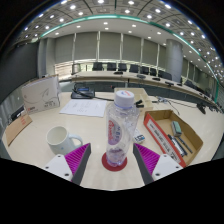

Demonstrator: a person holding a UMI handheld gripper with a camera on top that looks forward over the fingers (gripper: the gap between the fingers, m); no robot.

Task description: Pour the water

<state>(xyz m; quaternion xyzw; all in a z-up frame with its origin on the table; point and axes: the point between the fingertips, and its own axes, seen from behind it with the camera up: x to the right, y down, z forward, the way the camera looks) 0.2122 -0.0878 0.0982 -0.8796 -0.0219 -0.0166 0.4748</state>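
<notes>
A clear plastic water bottle (119,127) with a white cap stands upright on a red coaster (114,162) on the pale wooden table (90,128). It stands between my gripper's (113,160) two fingers, with a gap at either side. My pink pads (80,158) flank the coaster, and the gripper is open. A white mug (62,140) with a pink inside and handle sits left of the bottle, just beyond the left finger.
An open cardboard box (172,136) with pens and small items lies to the right. A white sign board (41,95) stands at the far left, a dark folder (84,92) behind. Long desks with black chairs (120,68) fill the back of the room.
</notes>
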